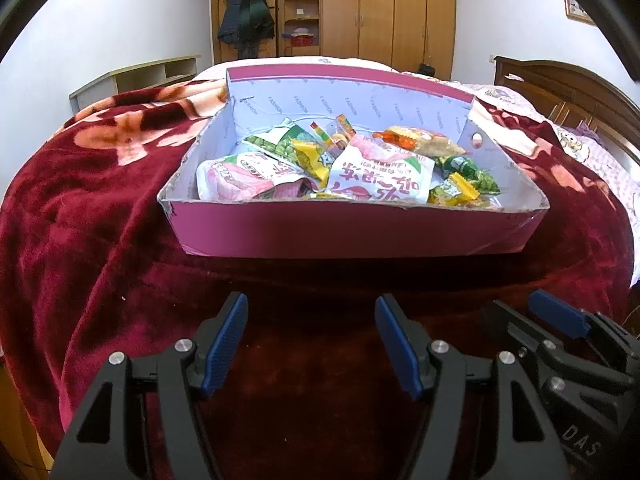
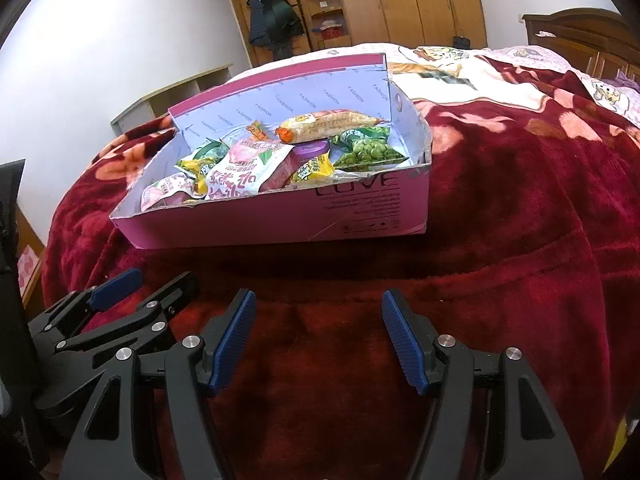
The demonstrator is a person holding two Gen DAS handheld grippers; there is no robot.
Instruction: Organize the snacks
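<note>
A pink cardboard box (image 1: 352,232) sits on the dark red blanket, and it also shows in the right wrist view (image 2: 280,220). It holds several snack packets: a pink-and-white bag (image 1: 380,176), a green pea bag (image 2: 366,152), an orange-ended roll (image 2: 332,122) and yellow packets (image 1: 456,192). My left gripper (image 1: 311,344) is open and empty, low over the blanket in front of the box. My right gripper (image 2: 318,340) is open and empty, beside the left one, which shows in its view (image 2: 132,300).
A dark red floral blanket (image 1: 80,220) covers the bed. A wooden headboard (image 2: 580,32) stands at the right, a wardrobe (image 1: 380,8) at the back with a dark jacket (image 1: 246,14) hanging, and a low shelf (image 1: 132,80) at the left wall.
</note>
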